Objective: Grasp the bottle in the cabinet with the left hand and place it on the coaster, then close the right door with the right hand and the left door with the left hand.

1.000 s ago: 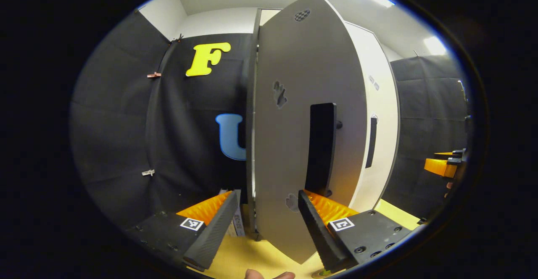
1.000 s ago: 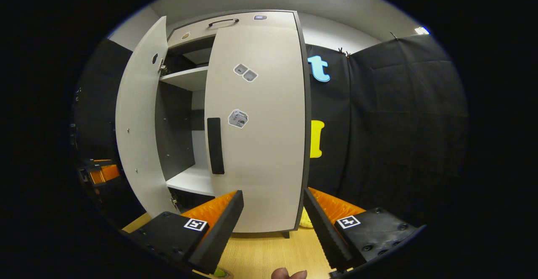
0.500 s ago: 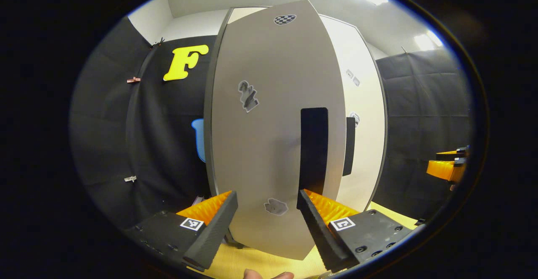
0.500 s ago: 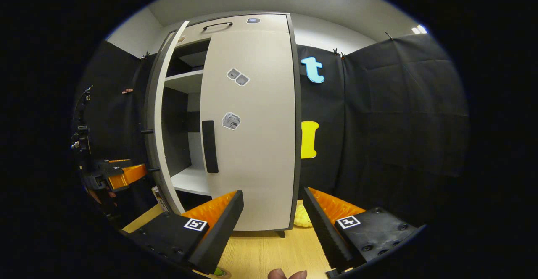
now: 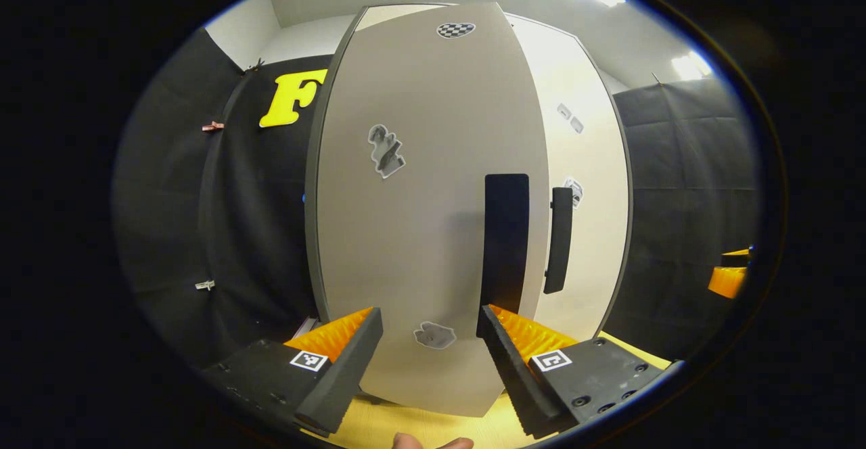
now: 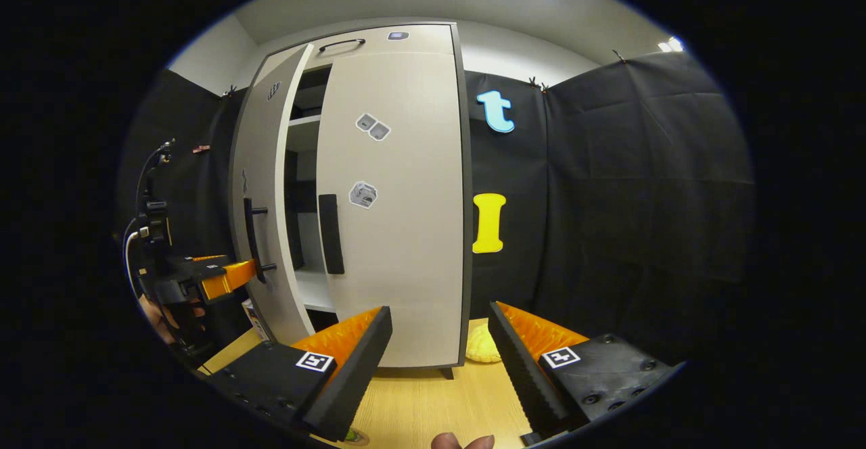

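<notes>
While left door (image 5: 419, 219) stands ajar, its stickers (image 5: 385, 151) (pictures) bear no legible writing

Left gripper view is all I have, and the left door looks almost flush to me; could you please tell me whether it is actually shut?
Observer: Not quite. In the right gripper view the left door stands ajar, and a shelf shows through the gap between it and the right door.
Operator: Thank you. Is the right door itself closed?
Observer: It looks shut, lying flat against the cabinet front.
Operator: And how does the right gripper stand?
Observer: The right gripper is open and holds nothing. It sits back from the cabinet, above the wooden surface.
</notes>
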The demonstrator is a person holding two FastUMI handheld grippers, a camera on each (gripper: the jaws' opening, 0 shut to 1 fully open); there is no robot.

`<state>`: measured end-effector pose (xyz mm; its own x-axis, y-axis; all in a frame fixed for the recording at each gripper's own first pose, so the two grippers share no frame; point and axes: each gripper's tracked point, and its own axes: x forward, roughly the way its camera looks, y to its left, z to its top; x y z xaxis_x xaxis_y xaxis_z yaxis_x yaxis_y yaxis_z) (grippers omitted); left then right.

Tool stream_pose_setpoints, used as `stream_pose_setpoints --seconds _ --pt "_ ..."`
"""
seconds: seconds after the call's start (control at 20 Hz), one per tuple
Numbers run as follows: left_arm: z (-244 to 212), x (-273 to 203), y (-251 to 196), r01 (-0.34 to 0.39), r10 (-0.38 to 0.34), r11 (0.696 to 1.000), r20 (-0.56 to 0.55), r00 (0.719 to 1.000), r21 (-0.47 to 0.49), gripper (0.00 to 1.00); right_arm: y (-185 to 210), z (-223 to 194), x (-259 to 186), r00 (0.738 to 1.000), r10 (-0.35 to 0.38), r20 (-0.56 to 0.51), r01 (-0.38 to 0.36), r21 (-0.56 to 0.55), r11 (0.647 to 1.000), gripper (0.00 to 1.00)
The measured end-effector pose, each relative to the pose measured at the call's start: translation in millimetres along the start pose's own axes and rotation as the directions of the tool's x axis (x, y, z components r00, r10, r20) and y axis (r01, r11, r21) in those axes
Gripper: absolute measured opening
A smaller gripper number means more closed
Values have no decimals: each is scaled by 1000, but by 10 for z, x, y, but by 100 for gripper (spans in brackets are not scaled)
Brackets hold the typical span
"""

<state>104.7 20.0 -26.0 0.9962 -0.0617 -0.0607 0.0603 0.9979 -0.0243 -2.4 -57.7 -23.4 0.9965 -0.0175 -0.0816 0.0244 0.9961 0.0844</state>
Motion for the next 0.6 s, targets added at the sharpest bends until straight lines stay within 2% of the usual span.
stream_pose_setpoints --seconds 0.05,0.2,0.35,0.6 --pt "0 29 -19 -3 3 1000 1 1000 0 94 -11 -5 -13 1000 -1 -1 1 3 1000 95" --pt "13 120 -66 -8 8 1000 2 1000 0 96 -55 -19 -23 1000 -2 -3 2 0 1000 95" --pt "28 197 -101 -13 13 1000 5 1000 8 91 -98 -37 -27 1000 -1 -8 2 3 1000 95" --pt "40 330 -145 -22 21 999 11 1000 32 91 -146 -39 -13 1000 5 -12 -4 9 1000 95"
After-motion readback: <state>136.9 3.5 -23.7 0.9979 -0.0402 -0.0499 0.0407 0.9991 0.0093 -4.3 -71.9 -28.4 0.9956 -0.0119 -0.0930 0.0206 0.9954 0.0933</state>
